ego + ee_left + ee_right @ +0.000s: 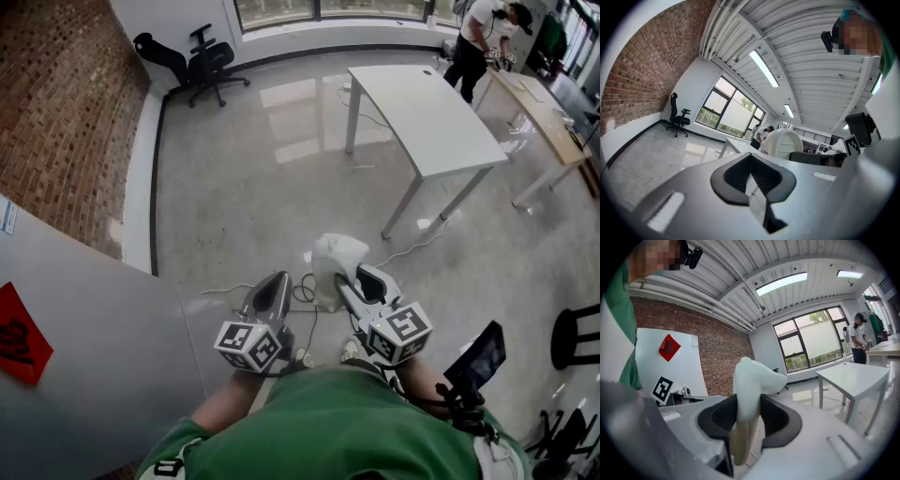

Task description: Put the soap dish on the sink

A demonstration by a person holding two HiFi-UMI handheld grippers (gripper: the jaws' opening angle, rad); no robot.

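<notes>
Soap dish (751, 385): white and smooth, it is standing edge-on between the jaws of the right gripper (749, 417) – its lower rim is reaching down into the gap between the dark pads, and its upper part is rising above them and curving over toward the windows.

Right gripper: its jaws are standing fairly wide, one pad pressing on each side of the dish. In the head view this gripper (354, 281) is pointing forward, with the dish (337, 262) sticking out ahead of it in the air over the floor (253, 187).

Left gripper (752, 176): its jaws are lying together with nothing between them. In the head view it (272, 292) is hanging just beside the right one, on its left, and is keeping apart from the dish.

Dish from the left gripper view: it (783, 143) is showing beyond the jaws and off to the right – not touching them.

Marker cubes: one (248, 345) is sitting at the rear of the left gripper, the other (398, 333) at the rear of the right.

Surroundings: a white table (422, 112) is standing well ahead on the floor, an office chair (202, 64) is sitting by the brick wall (56, 112), and a person (483, 37) is standing at a far bench.
</notes>
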